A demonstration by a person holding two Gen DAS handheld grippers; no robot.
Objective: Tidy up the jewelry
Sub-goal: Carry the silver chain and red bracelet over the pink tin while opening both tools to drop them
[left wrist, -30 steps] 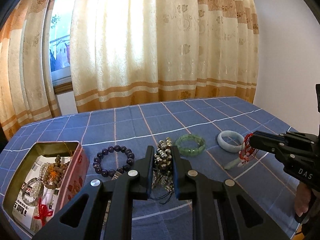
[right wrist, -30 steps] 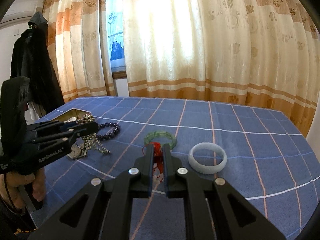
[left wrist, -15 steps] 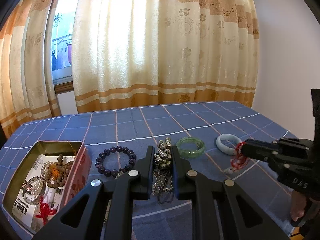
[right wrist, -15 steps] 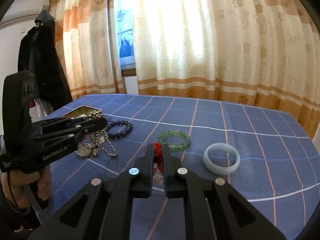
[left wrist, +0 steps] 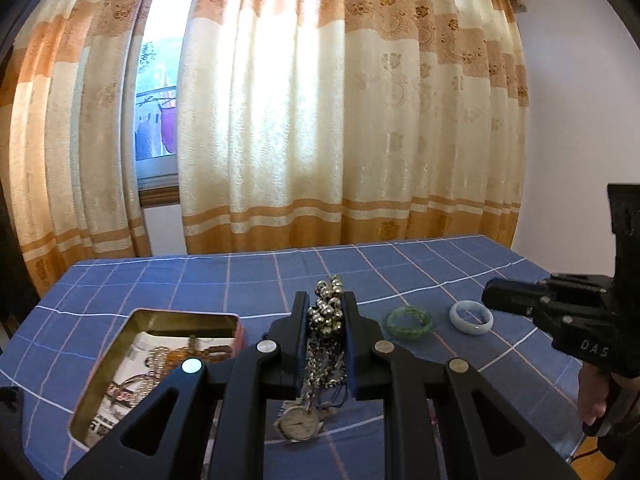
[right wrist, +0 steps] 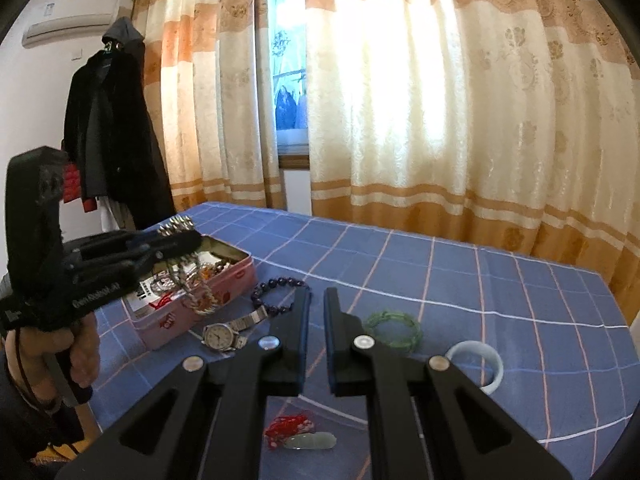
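Observation:
My left gripper (left wrist: 325,300) is shut on a string of silvery metal beads (left wrist: 326,312), whose strands hang down between its fingers. From the right wrist view, the left gripper (right wrist: 190,240) holds the strands over the edge of the pink tin (right wrist: 236,276). A wristwatch (right wrist: 220,336) lies on the cloth beside the tin. My right gripper (right wrist: 317,300) is shut with nothing between its fingers. A red cord with a pale jade pendant (right wrist: 300,436) lies on the cloth beneath it.
The open tin (left wrist: 160,316) holds several bracelets and a printed card. On the blue checked cloth lie a purple bead bracelet (right wrist: 276,288), a green bangle (left wrist: 409,322) and a white bangle (left wrist: 471,317). Curtains hang behind the table. A hand (right wrist: 80,352) grips the left tool.
Both grippers have risen. The left one carried the metal beads leftward to the tin. The red cord pendant has left the right gripper's fingers and now lies on the cloth.

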